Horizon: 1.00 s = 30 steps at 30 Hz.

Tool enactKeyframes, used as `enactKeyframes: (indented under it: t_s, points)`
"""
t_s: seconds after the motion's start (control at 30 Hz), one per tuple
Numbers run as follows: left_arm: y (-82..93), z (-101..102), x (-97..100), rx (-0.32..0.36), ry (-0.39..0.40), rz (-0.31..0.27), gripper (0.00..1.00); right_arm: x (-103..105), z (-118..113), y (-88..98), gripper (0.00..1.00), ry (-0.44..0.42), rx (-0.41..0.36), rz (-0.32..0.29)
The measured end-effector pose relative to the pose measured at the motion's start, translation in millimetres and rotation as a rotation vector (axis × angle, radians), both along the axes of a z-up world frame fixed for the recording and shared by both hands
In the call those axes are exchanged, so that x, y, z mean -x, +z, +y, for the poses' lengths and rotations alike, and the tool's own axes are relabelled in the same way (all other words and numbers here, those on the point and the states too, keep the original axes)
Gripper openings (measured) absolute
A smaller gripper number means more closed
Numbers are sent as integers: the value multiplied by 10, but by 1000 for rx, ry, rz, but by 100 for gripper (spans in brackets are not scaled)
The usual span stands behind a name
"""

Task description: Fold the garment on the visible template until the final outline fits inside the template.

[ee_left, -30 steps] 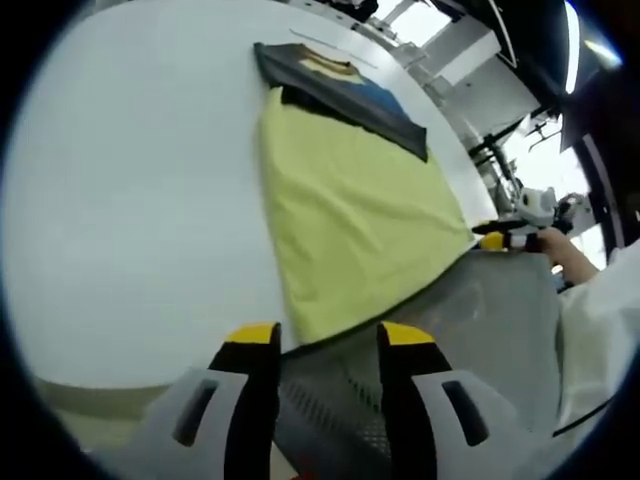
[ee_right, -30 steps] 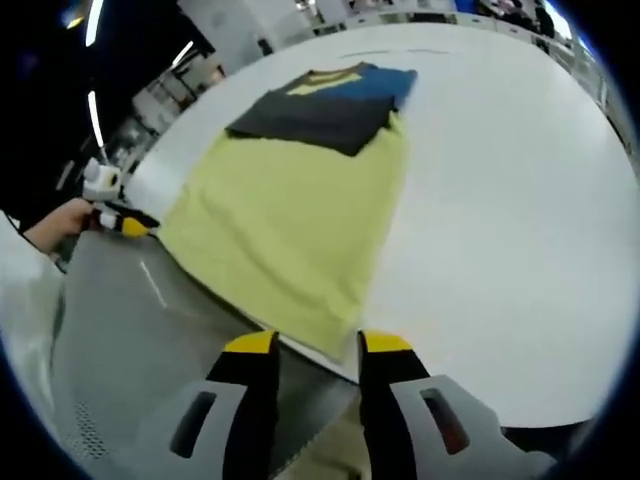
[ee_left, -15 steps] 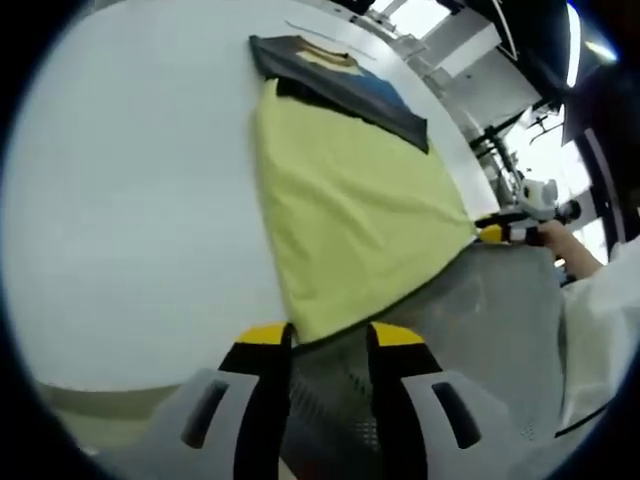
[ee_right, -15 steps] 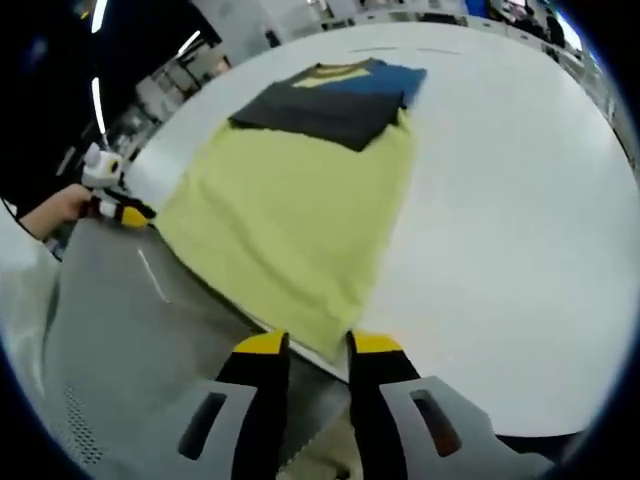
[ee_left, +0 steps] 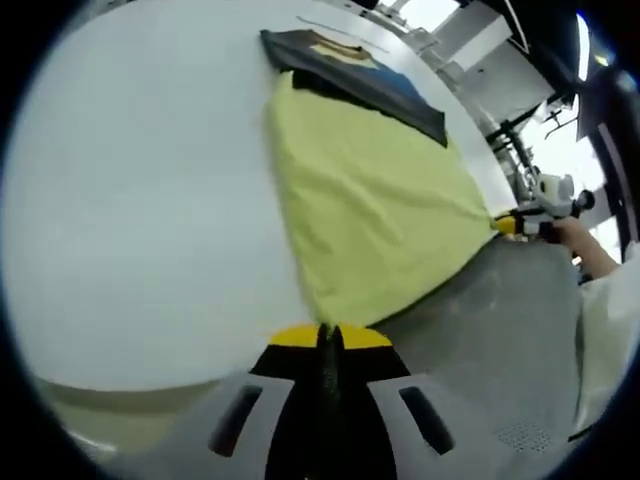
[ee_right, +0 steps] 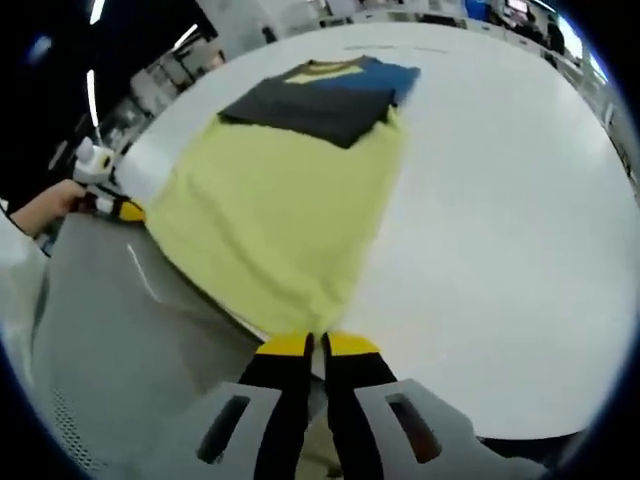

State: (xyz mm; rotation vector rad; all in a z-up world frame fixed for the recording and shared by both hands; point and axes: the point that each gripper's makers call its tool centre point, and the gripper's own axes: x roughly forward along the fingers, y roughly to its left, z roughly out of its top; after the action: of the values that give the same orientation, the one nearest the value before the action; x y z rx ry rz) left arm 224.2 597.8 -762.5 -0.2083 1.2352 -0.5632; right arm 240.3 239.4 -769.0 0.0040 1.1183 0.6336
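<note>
A yellow garment (ee_left: 370,210) (ee_right: 280,215) lies flat on the white table (ee_left: 140,200) (ee_right: 500,230). Its far end is a dark grey and blue band with a yellow collar (ee_left: 350,75) (ee_right: 320,100). My left gripper (ee_left: 328,335) is shut on one near corner of the yellow hem at the table's edge. My right gripper (ee_right: 316,343) is shut on the other near corner. Each gripper shows small in the other's view, held by a hand: the right gripper (ee_left: 510,225) and the left gripper (ee_right: 118,208). I cannot make out a separate template outline.
Grey fabric (ee_left: 500,330) (ee_right: 110,330) hangs below the near table edge between the two grippers. A white sleeve (ee_left: 610,320) is at the right. Bare white tabletop stretches on both sides of the garment. Shelving and lights stand behind the far edge.
Both grippers have gone from open to shut, each closing on a near corner of the yellow hem. The garment's near edge has shifted slightly.
</note>
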Motion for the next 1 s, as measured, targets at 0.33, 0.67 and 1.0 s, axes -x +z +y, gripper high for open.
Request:
enactKeyframes:
  t_s: [0.33,0.67,1.0]
  points:
    - [-3,8,-5,-17,12,-10,0,-1,-4,-4,4,-22,-6,-14]
    - [33,-13,-10,15,75,-5,0,-10,-8,22,4,-33,-18,-26]
    - [196,-25,-104,104,147,-41,0,-130,-16,293,4,-138,-149,-63]
